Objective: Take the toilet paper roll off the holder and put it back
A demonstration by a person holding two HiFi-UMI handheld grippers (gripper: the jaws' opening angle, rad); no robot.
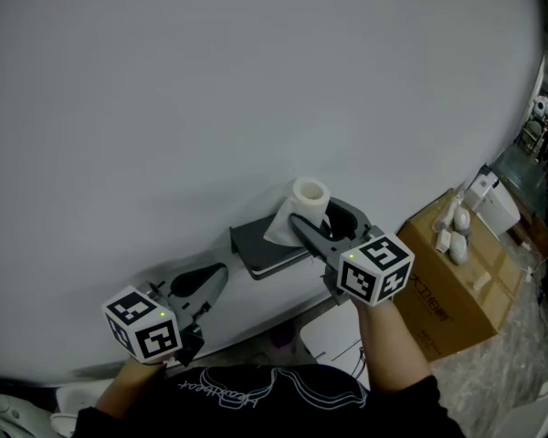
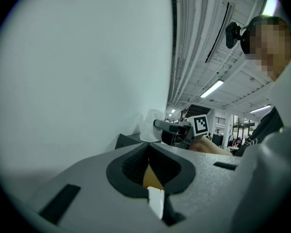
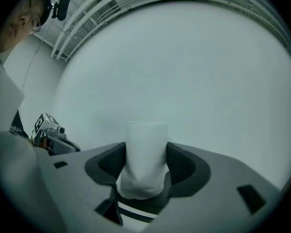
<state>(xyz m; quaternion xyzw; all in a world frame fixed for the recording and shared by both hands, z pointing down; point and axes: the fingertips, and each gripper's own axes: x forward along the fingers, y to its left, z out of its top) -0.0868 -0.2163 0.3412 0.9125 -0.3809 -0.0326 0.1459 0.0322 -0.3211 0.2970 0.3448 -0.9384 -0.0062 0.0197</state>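
White tissue is filling the gap between the right gripper's jaws: I'm watching its dark pads pressing on both sides of the toilet paper roll, which is standing upright against the pale wall, just above the right end of the dark grey holder. A loose flap of paper is hanging down over the holder's edge. From where I'm standing I can't make out whether the roll is sitting on a peg or post, or is already being carried clear of it; the jaws are covering its lower part.

The left gripper is waiting well to the left, close to the wall, with its jaws pressed together and nothing between them.

The step in hand looks to me like the grip on the roll at the holder. Whether this is the taking-off or the putting-back, I can't say from its position alone. If it is coming off, the next move is calling for a straight pull along the roll's own axis, with steady, light pressure so the soft paper isn't getting crushed and the hanging flap isn't snagging on the holder. If it is going back, the jaws need only ease apart once it is seated.
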